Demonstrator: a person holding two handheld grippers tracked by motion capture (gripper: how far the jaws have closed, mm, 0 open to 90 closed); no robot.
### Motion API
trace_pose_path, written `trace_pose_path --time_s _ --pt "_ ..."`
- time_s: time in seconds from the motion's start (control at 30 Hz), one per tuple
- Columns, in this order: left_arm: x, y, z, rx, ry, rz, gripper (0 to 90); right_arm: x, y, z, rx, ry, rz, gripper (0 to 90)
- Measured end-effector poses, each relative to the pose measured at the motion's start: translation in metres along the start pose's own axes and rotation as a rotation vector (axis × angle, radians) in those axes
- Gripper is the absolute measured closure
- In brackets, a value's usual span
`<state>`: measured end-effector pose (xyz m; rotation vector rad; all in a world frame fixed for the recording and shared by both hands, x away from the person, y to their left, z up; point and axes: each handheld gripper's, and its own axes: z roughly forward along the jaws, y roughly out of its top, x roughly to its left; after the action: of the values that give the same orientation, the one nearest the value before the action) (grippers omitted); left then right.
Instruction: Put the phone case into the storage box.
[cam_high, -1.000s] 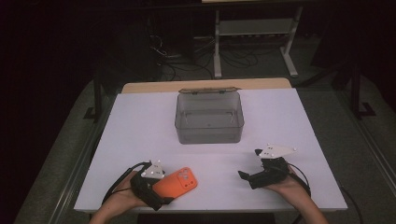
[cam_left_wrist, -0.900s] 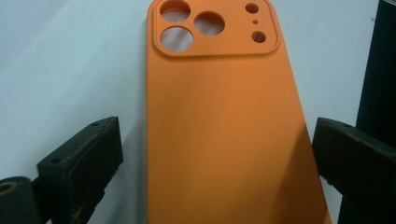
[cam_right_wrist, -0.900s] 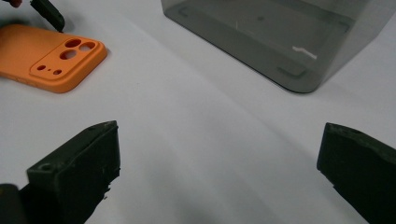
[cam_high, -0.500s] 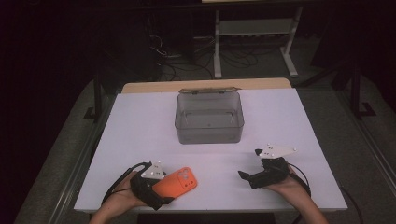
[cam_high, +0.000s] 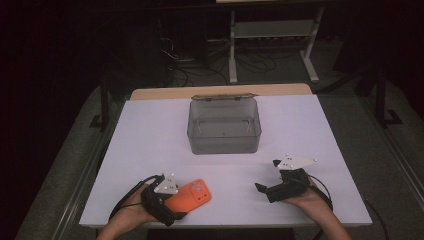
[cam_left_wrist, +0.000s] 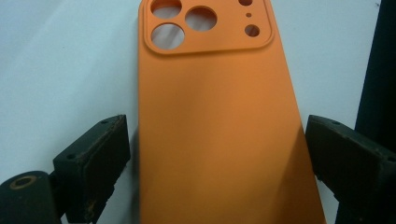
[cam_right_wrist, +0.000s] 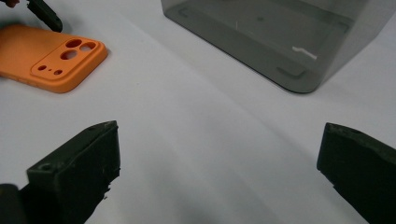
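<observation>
White counter (cam_high: 150, 130) under dim light, dark room and trailing floor cables behind. Orange phone case (cam_left_wrist: 219, 116) flat near the front edge, camera cut-outs pointing away, lower end lying between the fingers (cam_left_wrist: 95, 158) of the left gripper (cam_high: 165, 200). Fingers wide, just been closing in on the case, a sliver of gap visible on one side, not yet pressing. Right gripper (cam_high: 272, 189) well apart to the right, fingers (cam_right_wrist: 79, 172) spread, nothing between them. Smoky clear box (cam_high: 224, 125) farther back, mid-counter. Case likely light, soft and bendy (silicone, by the look), matte rather than slippery, hardly fragile, though apt to bow under a hard squeeze. Best taken gently across the two long side edges, low down, clear of the thin cut-out end.
</observation>
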<state>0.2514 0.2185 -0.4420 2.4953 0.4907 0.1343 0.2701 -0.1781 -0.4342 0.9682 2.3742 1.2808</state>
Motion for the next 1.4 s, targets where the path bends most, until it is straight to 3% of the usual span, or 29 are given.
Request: trace_pose_path --time_s 0.17,0.8,1.13,1.4 --pt "0.0006 0.0 -0.0016 0.001 -0.003 0.003 13.6 0.0002 0.0001 0.0001 0.0 0.0 -0.001 0.0" --pt "0.0 0.0027 -0.0012 0.013 0.009 -0.02 15.5 0.0001 0.0001 0.0008 0.0 0.004 0.004 0.0" --pt "0.0023 0.0026 -0.0028 0.006 0.011 -0.01 15.9 -0.0005 0.0001 0.0008 -0.001 0.003 0.006 0.0" --pt "0.0052 0.0025 -0.0093 -0.022 0.015 -0.025 16.1 -0.0004 -0.0001 0.0005 -0.001 0.002 0.007 0.0"
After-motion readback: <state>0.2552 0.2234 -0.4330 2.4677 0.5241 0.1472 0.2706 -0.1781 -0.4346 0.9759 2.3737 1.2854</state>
